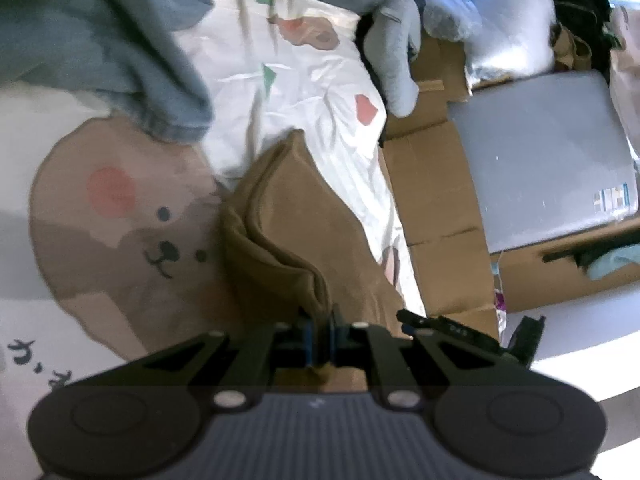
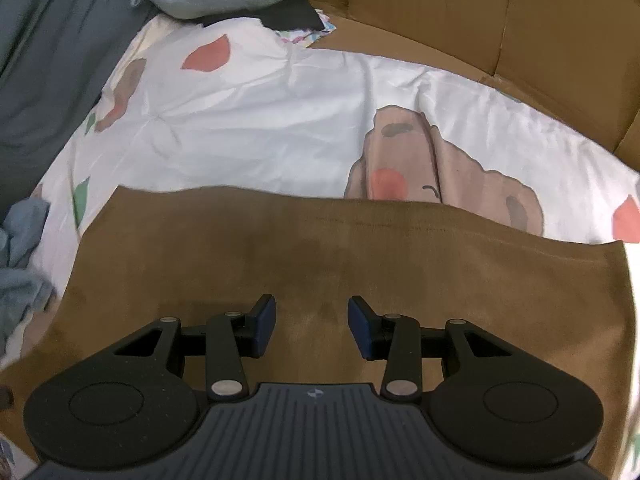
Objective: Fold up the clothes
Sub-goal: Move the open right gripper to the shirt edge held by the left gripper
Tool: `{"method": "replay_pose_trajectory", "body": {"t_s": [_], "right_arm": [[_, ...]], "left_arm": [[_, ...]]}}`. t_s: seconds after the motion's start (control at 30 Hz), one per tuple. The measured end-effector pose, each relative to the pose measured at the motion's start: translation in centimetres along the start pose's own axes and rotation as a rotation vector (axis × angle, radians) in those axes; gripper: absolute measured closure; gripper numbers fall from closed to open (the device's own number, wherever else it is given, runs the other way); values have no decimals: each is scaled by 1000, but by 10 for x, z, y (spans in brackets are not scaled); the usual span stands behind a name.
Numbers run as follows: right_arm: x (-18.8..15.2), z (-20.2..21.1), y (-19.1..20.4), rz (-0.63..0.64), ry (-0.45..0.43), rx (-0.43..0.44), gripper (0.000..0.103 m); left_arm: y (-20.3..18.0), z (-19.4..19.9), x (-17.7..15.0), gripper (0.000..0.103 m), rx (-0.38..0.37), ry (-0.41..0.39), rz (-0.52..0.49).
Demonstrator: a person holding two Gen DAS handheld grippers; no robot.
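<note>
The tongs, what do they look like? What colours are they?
Both tongs, left and right, look alike: black linked arms with silver rivets, blue pads on the fingertips, and two round black discs on either side of a dark ribbed plate bearing a small round mark. No cables or sleeves show.

right tool (image 2: 311, 330): fingers apart, over brown garment (image 2: 320, 264) | bedsheet (image 2: 248, 120) beneath
</note>
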State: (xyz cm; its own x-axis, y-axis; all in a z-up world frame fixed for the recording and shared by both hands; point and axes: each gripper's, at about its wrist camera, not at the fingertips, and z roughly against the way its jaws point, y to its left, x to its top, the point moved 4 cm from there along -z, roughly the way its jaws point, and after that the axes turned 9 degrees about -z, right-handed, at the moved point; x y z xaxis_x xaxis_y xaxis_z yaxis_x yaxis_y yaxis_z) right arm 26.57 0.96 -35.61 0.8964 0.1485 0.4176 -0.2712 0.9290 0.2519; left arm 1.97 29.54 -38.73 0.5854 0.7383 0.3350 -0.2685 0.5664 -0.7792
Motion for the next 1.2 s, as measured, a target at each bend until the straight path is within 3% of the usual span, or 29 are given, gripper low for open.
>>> {"method": "replay_pose_trajectory", "body": {"t_s": [0.33,0.53,0.83,1.0,1.2], "right_arm": [[-28,48,51,160,3,179,55],[-55,54,92,308,45,310,55],[-77,70,130,411,66,455,55],[-84,72,143,460,31,446,44],[-87,61,157,481,-30,374,44]], "left_arm": [[-33,-14,12,95,3,30,-10],[-40,-23,17,95,10,42,25],[-50,-41,22,95,0,74,62],[-58,-47,22,95,-16,91,73],[-68,-53,21,95,-36,109,89]]}}
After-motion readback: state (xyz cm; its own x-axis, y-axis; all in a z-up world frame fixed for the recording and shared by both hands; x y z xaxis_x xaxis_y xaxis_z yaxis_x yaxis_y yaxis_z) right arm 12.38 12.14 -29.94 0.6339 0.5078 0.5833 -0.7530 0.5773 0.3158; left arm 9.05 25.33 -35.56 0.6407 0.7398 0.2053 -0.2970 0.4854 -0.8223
